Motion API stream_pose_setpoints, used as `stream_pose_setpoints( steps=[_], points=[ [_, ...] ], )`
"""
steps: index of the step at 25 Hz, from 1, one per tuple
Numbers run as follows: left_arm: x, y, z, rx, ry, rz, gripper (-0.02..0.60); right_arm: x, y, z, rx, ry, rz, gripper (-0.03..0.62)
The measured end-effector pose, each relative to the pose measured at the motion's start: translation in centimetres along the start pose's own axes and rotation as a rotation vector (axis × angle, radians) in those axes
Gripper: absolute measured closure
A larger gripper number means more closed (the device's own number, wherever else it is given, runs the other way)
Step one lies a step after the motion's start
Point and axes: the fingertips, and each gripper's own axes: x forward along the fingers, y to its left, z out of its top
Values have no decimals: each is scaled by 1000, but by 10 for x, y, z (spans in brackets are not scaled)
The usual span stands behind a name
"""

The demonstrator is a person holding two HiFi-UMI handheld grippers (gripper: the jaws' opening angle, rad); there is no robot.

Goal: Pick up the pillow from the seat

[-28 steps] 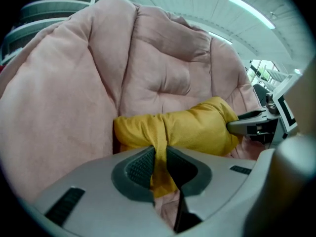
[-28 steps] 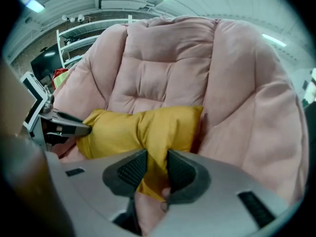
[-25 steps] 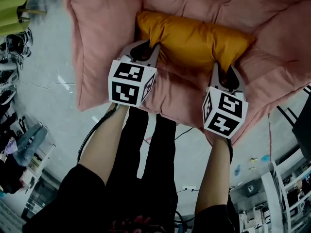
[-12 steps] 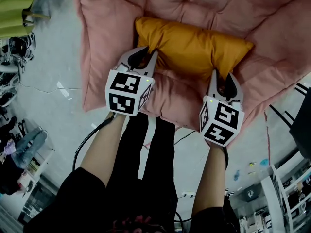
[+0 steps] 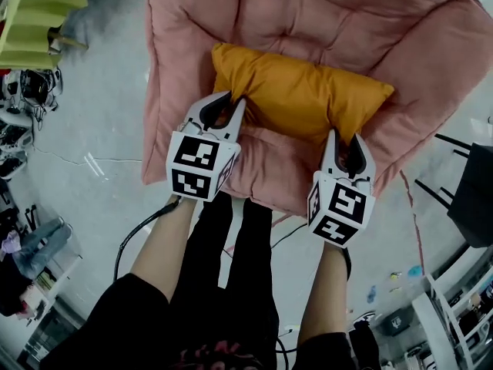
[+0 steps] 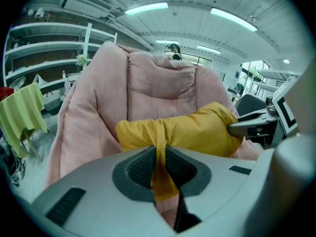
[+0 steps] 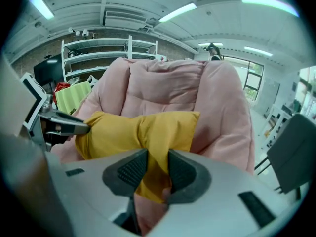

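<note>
While the pillow (image 5: 300, 95) lies across the pink seat (image 5: 323, 14), each claw pinches a fold of its near edge: the left claw (image 5: 231, 102) near one corner, the right claw (image 5: 344, 139) near the other. Only thin cloth is caught, so a quick lift might pull it free.

Mustard-yellow pillow (image 5: 300, 95), pink tufted seat (image 5: 308, 14), black-and-white patterned cubes (image 5: 202, 164), grey floor (image 5: 100, 129)
</note>
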Motion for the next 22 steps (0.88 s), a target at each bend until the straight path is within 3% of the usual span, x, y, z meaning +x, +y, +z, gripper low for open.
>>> stream_pose_setpoints(
  steps=[22],
  points=[
    [-120,-27,124,88,-220,16,516,-127,-8,105,24,-204,-35,453]
  ],
)
